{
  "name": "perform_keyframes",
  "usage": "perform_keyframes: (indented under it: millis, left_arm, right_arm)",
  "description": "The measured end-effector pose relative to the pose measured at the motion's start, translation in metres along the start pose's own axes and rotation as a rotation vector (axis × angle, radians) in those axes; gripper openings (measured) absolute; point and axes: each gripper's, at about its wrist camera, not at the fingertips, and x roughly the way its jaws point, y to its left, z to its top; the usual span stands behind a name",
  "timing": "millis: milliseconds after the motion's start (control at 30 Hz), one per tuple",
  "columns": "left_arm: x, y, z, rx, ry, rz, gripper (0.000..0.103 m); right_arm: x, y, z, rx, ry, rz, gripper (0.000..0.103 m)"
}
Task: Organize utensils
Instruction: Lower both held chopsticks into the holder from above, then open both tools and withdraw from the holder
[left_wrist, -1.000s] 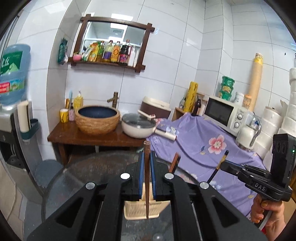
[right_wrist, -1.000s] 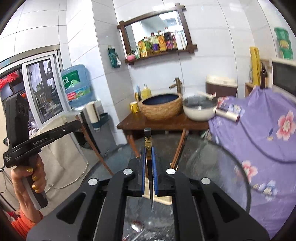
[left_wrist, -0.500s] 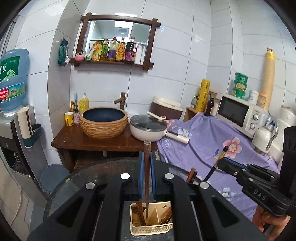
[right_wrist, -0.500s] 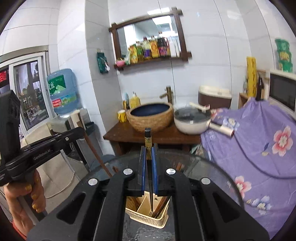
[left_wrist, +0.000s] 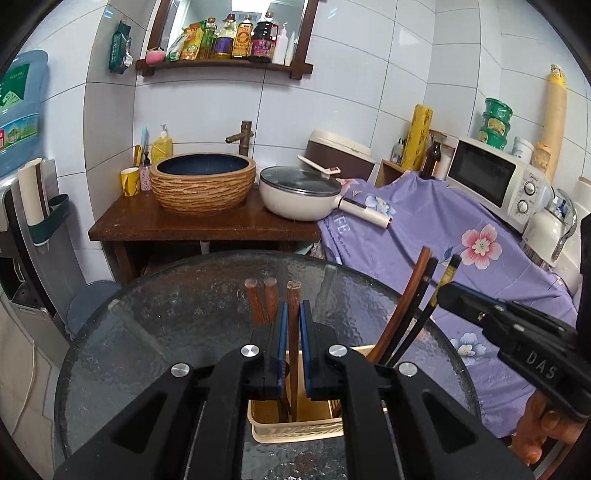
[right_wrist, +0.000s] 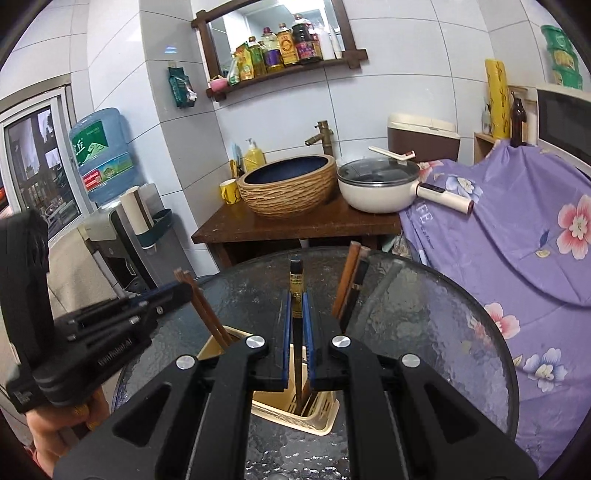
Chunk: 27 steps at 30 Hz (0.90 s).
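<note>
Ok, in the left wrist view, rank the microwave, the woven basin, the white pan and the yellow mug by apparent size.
1. Woven basin
2. White pan and microwave: they look alike, so unranked.
3. Yellow mug

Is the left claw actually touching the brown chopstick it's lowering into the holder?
Touching. The left wrist view shows the left claw shut on the brown chopstick, both blue pads pressed against its sides above the holder.

the left gripper (left_wrist: 293, 325) clamps a brown wooden chopstick (left_wrist: 293, 295), whose lower end dips into the cream utensil basket (left_wrist: 295, 430) on the round glass table (left_wrist: 166, 325). right of the basket, the right gripper (left_wrist: 448, 293) grips a dark chopstick (left_wrist: 451, 266).
</note>
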Motion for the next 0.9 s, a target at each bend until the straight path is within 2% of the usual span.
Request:
perform_keyframes:
  millis: [133,367,467,533,567,633,700,767,800,900]
  left_arm:
    - [0.004,-0.003,-0.004,0.017,-0.008,0.025,0.007]
    - [0.004,-0.009,-0.003,0.029,-0.011,0.018,0.007]
    - [0.001,-0.010,-0.004,0.032,-0.023,0.022,0.021]
    - [-0.005,-0.010,-0.005,0.024,-0.042,0.013,0.036]
    - [-0.010,-0.010,-0.006,0.020,-0.056,0.013,0.040]
    - [-0.021,-0.011,-0.010,0.022,-0.085,0.011,0.054]
    - [-0.033,-0.012,-0.015,0.030,-0.110,0.010,0.063]
    - [-0.053,-0.014,-0.028,0.056,-0.143,0.024,0.074]
    - [-0.060,-0.014,-0.033,0.065,-0.152,0.032,0.078]
    - [-0.079,-0.011,-0.064,0.090,-0.150,0.055,0.079]
  right_arm:
    - [0.006,-0.004,-0.004,0.011,0.009,-0.012,0.007]
    - [0.014,-0.010,-0.010,0.030,0.014,-0.035,0.007]
    - [0.015,-0.014,-0.012,0.038,0.008,-0.046,0.007]
    - [0.015,-0.016,-0.013,0.040,0.012,-0.047,0.007]
    - [0.013,-0.016,-0.014,0.038,0.009,-0.049,0.007]
    - [0.008,-0.016,-0.016,0.032,-0.003,-0.051,0.009]
    - [-0.002,-0.015,-0.020,0.024,-0.028,-0.048,0.018]
    - [-0.018,-0.011,-0.028,0.003,-0.064,-0.058,0.045]
    - [-0.025,-0.008,-0.034,-0.007,-0.076,-0.068,0.048]
    - [-0.046,0.002,-0.069,-0.058,-0.064,-0.081,0.052]
